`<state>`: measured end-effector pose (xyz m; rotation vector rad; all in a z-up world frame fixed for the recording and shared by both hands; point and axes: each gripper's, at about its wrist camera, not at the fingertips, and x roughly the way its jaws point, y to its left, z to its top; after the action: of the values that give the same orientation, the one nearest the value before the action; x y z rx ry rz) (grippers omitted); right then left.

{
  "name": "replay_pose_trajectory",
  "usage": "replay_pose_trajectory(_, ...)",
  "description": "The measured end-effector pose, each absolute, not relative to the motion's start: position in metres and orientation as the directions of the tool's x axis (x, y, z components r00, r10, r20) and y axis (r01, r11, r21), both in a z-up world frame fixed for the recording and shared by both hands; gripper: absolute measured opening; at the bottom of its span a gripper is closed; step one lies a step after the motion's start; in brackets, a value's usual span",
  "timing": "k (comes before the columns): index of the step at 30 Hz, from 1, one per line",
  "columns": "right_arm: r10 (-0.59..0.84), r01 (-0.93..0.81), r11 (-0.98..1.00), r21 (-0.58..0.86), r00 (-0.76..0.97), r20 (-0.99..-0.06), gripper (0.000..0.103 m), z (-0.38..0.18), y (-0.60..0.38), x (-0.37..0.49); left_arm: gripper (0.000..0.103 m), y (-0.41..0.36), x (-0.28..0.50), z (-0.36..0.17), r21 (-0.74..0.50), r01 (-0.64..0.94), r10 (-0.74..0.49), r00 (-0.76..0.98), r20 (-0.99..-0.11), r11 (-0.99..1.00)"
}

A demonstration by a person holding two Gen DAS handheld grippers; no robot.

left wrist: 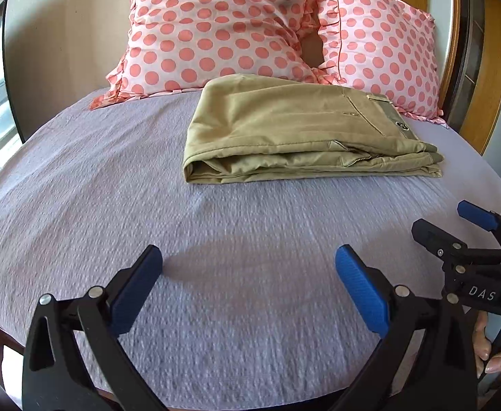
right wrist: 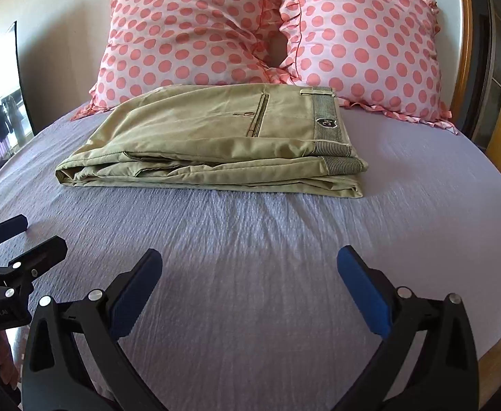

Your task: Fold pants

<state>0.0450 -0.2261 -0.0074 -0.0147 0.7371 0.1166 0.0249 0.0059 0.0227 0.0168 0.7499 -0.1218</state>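
Khaki pants lie folded into a flat stack on the lavender bed sheet, just in front of the pillows; they also show in the right wrist view, waistband to the right. My left gripper is open and empty, low over the sheet, well short of the pants. My right gripper is open and empty too, also short of the pants. Each gripper shows at the edge of the other's view: the right one, the left one.
Two pink polka-dot pillows lean against the wall behind the pants. A wooden bed frame runs along the right. A dark framed pane stands at the left.
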Motion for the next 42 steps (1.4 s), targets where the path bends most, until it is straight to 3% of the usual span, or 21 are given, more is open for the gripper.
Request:
replay_pose_trajectory(4, 0.1, -0.102, 0.994, 0.036, 0.747, -0.657, 0.102, -0.0109, -0.2265, 0.0417, 0.101, 0.0007, 0.0213, 0.0185, 0.02, 0.106, -0.066, 0.742, -0.667, 0.994)
replay_pose_trajectory(42, 0.096, -0.094, 0.995, 0.037, 0.768, -0.633, 0.102, -0.0131, -0.2274, 0.0387, 0.101, 0.0009, 0.0161, 0.0165, 0.02, 0.098, -0.063, 0.766, -0.64, 0.995)
